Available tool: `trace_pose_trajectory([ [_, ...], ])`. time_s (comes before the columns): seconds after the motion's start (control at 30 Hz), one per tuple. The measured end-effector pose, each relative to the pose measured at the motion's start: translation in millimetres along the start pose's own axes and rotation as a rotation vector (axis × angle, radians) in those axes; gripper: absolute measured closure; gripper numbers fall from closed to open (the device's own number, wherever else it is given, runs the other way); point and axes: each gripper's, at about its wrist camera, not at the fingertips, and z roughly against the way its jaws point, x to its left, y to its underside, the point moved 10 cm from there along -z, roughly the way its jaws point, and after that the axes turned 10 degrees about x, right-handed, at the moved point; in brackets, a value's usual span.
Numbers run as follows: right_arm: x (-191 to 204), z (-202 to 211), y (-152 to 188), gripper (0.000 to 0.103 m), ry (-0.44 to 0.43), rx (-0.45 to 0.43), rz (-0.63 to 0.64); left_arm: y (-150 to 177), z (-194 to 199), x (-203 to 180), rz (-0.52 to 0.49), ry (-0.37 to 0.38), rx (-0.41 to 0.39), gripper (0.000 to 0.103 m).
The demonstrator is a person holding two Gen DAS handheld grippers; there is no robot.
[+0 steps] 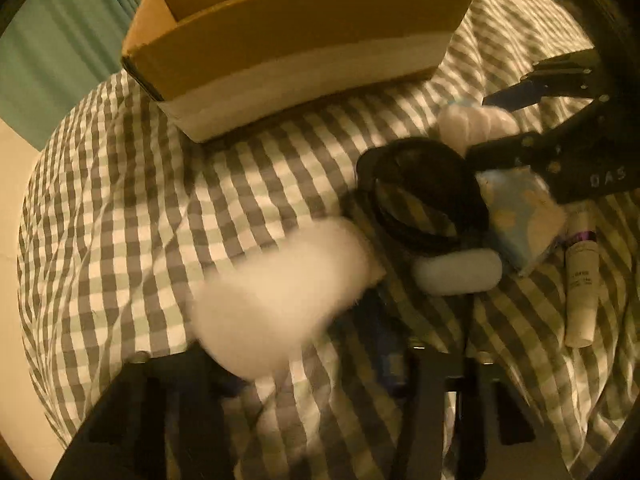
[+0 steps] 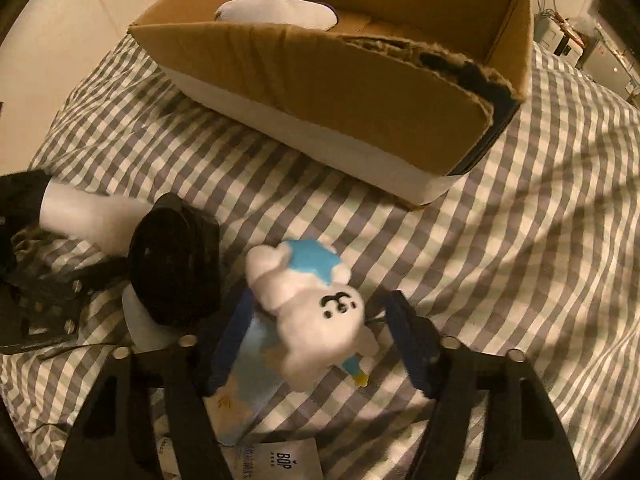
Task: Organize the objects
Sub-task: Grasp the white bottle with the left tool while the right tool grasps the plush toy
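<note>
A cardboard box point(image 1: 304, 40) stands on the checked bedspread; in the right wrist view point(image 2: 360, 92) a white item point(image 2: 276, 10) lies inside it. My left gripper point(image 1: 296, 360) holds a blurred white fluffy object point(image 1: 280, 292) above the bed; it shows at the left in the right wrist view point(image 2: 92, 216). My right gripper point(image 2: 320, 344) is open around a white plush toy point(image 2: 316, 312) with a blue patch and a black face, not closed on it. It also shows in the left wrist view point(image 1: 508, 120).
A coiled black belt point(image 1: 424, 196), a white case point(image 1: 456, 272), a light blue tissue pack point(image 1: 520, 216) and a white tube point(image 1: 582, 280) lie on the bedspread point(image 1: 140, 200). A teal curtain point(image 1: 60, 48) hangs at the far left. A BOP-labelled packet point(image 2: 280, 460) lies near my right gripper.
</note>
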Motion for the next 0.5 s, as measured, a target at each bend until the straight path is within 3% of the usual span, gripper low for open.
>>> trace_pose_trajectory([
  [0.03,0,1,1,0.052,0.005,-0.001,0.002,0,-1,0,0.004,-0.002,0.003,0.067],
  [0.3,7,6,7,0.055,0.061,-0.006,0.035,-2,15,-2,0.027,0.037,-0.046,0.065],
  [0.5,9,8,8,0.056,0.060,-0.008,0.042,-11,24,-2,0.018,0.033,-0.069,0.035],
])
